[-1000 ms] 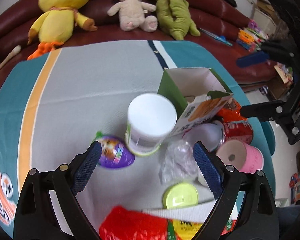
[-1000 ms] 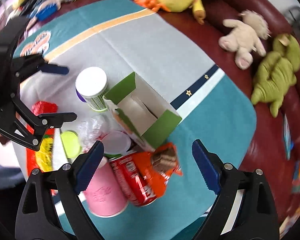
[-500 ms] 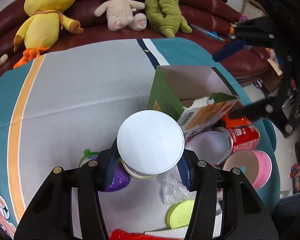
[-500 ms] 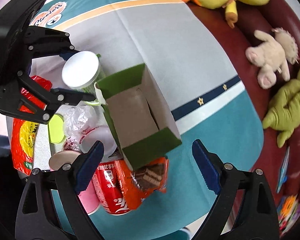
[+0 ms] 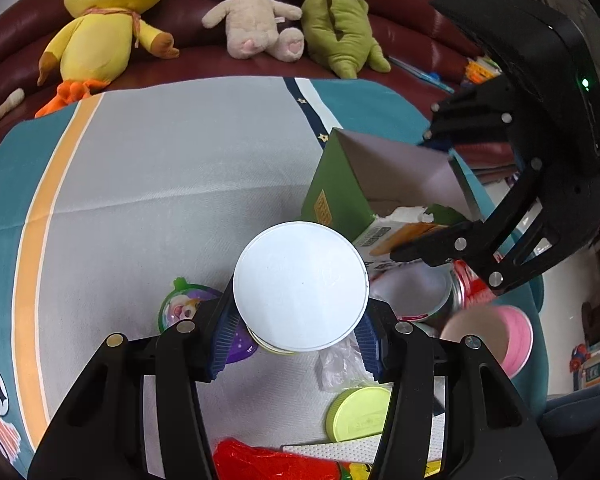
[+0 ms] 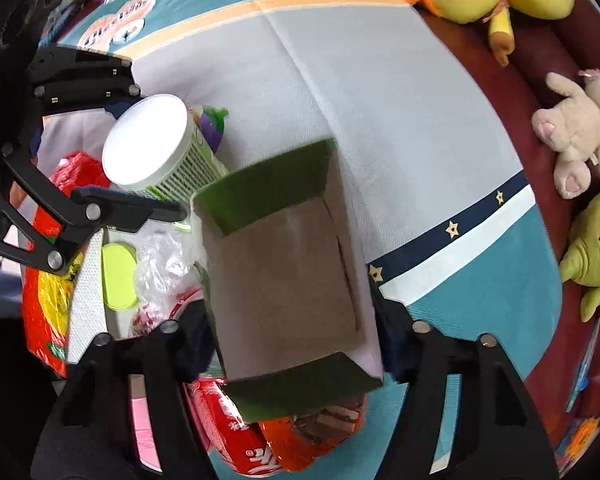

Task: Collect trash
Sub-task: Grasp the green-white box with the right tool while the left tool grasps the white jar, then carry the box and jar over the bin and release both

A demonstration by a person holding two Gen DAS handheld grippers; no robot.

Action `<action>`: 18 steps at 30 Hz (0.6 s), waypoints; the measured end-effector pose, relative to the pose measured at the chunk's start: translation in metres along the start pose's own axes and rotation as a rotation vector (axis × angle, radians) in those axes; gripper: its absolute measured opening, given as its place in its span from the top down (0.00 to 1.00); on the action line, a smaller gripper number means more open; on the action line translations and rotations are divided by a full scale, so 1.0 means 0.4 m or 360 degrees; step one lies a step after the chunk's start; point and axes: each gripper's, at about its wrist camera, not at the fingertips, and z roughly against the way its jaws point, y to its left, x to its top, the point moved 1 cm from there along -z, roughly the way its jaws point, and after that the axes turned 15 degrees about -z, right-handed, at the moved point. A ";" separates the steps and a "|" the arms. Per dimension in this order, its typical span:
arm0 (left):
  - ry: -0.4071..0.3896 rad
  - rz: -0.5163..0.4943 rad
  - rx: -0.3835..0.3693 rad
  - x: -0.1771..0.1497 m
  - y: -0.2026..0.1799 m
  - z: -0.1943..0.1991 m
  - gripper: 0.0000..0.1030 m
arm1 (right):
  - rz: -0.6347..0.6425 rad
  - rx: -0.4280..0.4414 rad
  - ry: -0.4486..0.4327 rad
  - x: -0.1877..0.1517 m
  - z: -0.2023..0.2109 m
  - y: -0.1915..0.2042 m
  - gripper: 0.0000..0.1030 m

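White script lettering on the red soda can [image 6: 236, 432], too cut off to read, cloth logo [image 6: 116, 28] blurred, barcode stripes on the white-lidded tub [image 6: 180, 180]

Black tool [image 5: 298, 346], ridged blue pads [image 5: 225, 340]

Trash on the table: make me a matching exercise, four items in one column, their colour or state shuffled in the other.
Items:
1. white-lidded canister
2. green box
3. round lid
4. paper cup

States:
A. pink, on its side
B. open, held by the right hand-held gripper
C. lime, flat on the table
D. held by the left hand-held gripper

Pairs: 1-D, 2-B, 3-C, 4-A
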 end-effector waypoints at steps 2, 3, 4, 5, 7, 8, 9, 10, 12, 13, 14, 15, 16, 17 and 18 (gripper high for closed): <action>-0.0014 0.0006 0.0016 0.003 -0.003 0.012 0.49 | -0.0027 -0.0002 -0.0044 -0.012 0.018 0.010 0.46; -0.0023 0.0010 0.0026 0.005 -0.004 0.020 0.49 | -0.0039 -0.0007 -0.0065 -0.015 0.029 0.015 0.46; -0.0032 0.0014 0.0039 0.005 -0.005 0.028 0.49 | -0.0054 -0.0010 -0.0086 -0.017 0.039 0.017 0.46; -0.0045 0.0024 0.0051 0.008 -0.005 0.041 0.49 | -0.0079 -0.0012 -0.0111 -0.017 0.052 0.017 0.46; -0.0068 0.0041 0.0068 0.014 -0.004 0.063 0.49 | -0.0149 -0.0016 -0.0165 -0.015 0.084 0.013 0.46; -0.0081 0.0045 0.0086 0.017 -0.005 0.077 0.49 | -0.0185 -0.0018 -0.0192 -0.014 0.101 0.009 0.46; -0.0092 0.0046 0.0102 0.021 -0.006 0.091 0.49 | -0.0229 -0.0024 -0.0219 -0.014 0.122 0.005 0.46; -0.0105 0.0049 0.0117 0.025 -0.007 0.104 0.49 | -0.0257 -0.0035 -0.0238 -0.016 0.140 0.002 0.46; -0.0132 0.0062 0.0139 0.034 -0.011 0.134 0.49 | -0.0311 -0.0064 -0.0280 -0.025 0.174 -0.005 0.46; -0.0146 0.0065 0.0149 0.039 -0.016 0.150 0.49 | -0.0345 -0.0085 -0.0303 -0.034 0.197 -0.012 0.46; -0.0158 0.0065 0.0154 0.047 -0.024 0.163 0.49 | -0.0369 -0.0100 -0.0319 -0.041 0.213 -0.018 0.46; -0.0166 0.0065 0.0155 0.051 -0.028 0.173 0.49 | -0.0398 -0.0119 -0.0337 -0.053 0.231 -0.025 0.46; -0.0182 0.0064 0.0155 0.058 -0.038 0.189 0.49 | -0.0439 -0.0139 -0.0359 -0.070 0.256 -0.034 0.46; -0.0192 0.0062 0.0153 0.062 -0.047 0.198 0.49 | -0.0476 -0.0153 -0.0378 -0.088 0.277 -0.042 0.46; -0.0208 0.0056 0.0149 0.069 -0.058 0.207 0.49 | -0.0502 -0.0163 -0.0393 -0.100 0.292 -0.049 0.46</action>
